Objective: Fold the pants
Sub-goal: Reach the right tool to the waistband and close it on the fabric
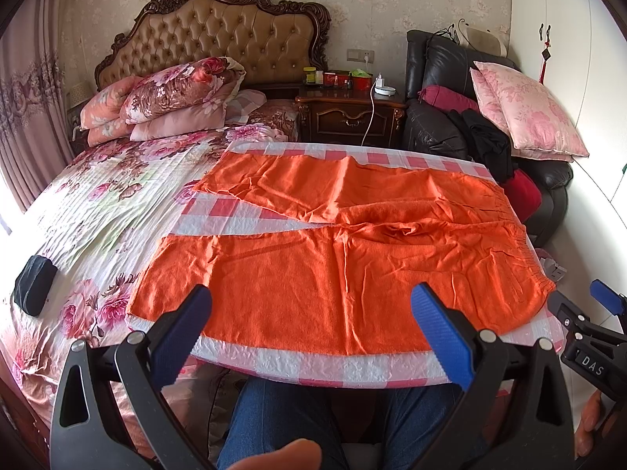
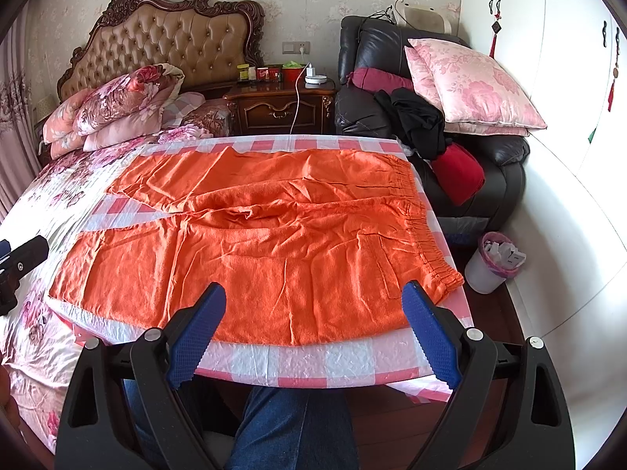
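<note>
We start with the biggest risk, the table [image 2: 298, 356] itself: its pink-checked plastic cloth looks slick, and the orange pants [image 2: 254, 250] cover nearly all of it, spread flat with the elastic waistband at the right edge and both legs running left toward the bed [image 1: 98, 196]. If we drag one leg over the other instead of lifting it, we judge the whole garment could slide and the waistband corner, already at the rim, could slip off toward the bin [image 2: 490, 262]

Next, the fabric: it is creased across the crotch and the near leg, so a fold made now would likely trap those wrinkles and come out crooked

Then our tools: the left gripper [image 1: 313, 329] hangs over the near hem with its jaws wide apart, holding nothing, and the right gripper [image 2: 313, 325] does the same nearer the waistband, also spread and empty. Pinching only the top layer, or catching the tablecloth along with the hem, would pull the cloth up with the pants
</note>
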Tool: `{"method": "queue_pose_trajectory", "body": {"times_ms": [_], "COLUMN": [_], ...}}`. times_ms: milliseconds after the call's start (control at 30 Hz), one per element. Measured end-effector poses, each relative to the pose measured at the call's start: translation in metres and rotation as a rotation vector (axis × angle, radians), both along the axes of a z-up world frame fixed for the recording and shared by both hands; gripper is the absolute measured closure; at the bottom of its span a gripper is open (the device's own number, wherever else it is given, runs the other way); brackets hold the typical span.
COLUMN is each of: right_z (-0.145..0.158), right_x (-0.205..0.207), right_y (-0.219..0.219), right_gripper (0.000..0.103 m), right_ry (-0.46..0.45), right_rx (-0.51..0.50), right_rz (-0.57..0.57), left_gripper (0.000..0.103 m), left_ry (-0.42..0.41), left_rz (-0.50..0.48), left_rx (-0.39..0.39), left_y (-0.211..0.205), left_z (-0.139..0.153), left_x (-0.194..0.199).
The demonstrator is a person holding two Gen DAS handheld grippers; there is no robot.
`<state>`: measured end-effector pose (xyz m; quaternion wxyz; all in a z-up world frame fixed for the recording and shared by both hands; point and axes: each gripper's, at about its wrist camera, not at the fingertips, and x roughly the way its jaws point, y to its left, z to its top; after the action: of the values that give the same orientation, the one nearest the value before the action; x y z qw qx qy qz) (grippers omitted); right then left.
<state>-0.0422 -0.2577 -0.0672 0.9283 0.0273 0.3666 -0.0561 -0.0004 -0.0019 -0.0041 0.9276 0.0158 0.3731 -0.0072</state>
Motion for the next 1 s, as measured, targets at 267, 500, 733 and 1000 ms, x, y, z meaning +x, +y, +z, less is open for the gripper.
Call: {"method": "queue_pose_trajectory", "body": {"times_ms": [267,500,733,1000], "right_z": [-0.014,-0.049,-0.069,-0.089], "right_x": [0.01,0.088,0.23,0.393], "right_y": [-0.01,-0.102,-0.18,-0.193], "right_gripper": [0.015,0.015,0.015,0.015], "right_ry": [0.015,0.16,0.292,0.354], "right_rx": [0.056,0.114,0.044,-0.152], "right_rz": [0.001,-0.066,-0.118,-0.001], "left_gripper": [0.002,0.002,0.002,0.002], "left_ry": [0.033,0.047,0.109,0.232], "left_rz": [0.001,-0.015,-0.03,0.037], "left_rx": [-0.056,-0.152,-0.237,-0.299], "left_y": [0.015,0.032,0.043,0.09], "left_z": [-0.017,-0.06,-0.11,-0.138], "left_x": [0.008,0.034,0.069,0.082]}}
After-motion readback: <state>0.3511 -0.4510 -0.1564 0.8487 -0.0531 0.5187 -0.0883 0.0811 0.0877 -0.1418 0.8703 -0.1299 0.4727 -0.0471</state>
